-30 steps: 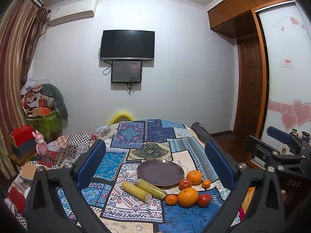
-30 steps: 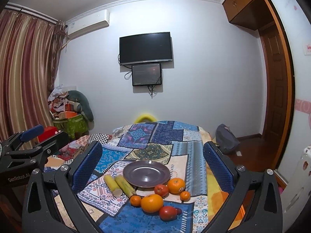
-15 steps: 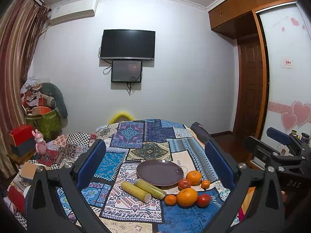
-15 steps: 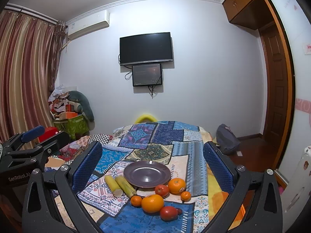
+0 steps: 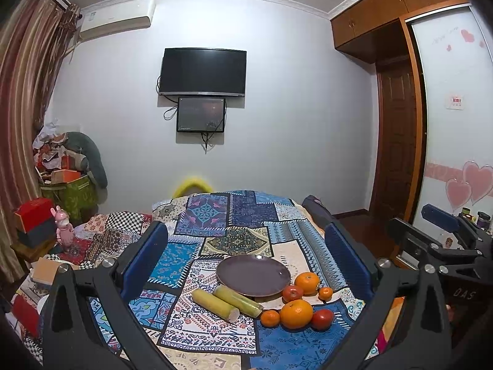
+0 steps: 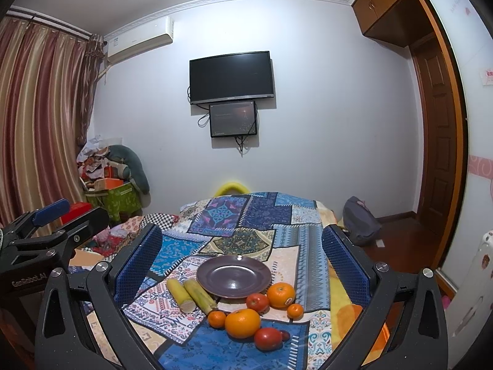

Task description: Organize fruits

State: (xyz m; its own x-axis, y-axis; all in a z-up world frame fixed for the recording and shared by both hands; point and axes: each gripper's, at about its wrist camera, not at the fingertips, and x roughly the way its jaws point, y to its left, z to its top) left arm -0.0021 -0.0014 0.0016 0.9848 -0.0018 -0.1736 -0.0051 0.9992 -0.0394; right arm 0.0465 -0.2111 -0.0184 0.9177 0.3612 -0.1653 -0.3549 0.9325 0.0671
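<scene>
An empty dark purple plate (image 5: 253, 274) (image 6: 234, 276) sits on a patchwork cloth. In front of it lie two yellow-green cane pieces (image 5: 226, 302) (image 6: 191, 294), two large oranges (image 5: 296, 314) (image 6: 242, 323), small tangerines (image 5: 270, 318) (image 6: 295, 310) and red tomatoes (image 5: 322, 319) (image 6: 268, 338). My left gripper (image 5: 246, 262) is open and empty, held above and short of the fruit. My right gripper (image 6: 242, 262) is open and empty, likewise held back. Each gripper shows at the edge of the other's view.
The patchwork cloth (image 5: 234, 215) covers a table that drops off at the right. Boxes and clutter (image 5: 58, 191) stand at the left by curtains. A dark bag (image 6: 360, 222) lies on the floor at the right, near a wooden door (image 6: 437, 160).
</scene>
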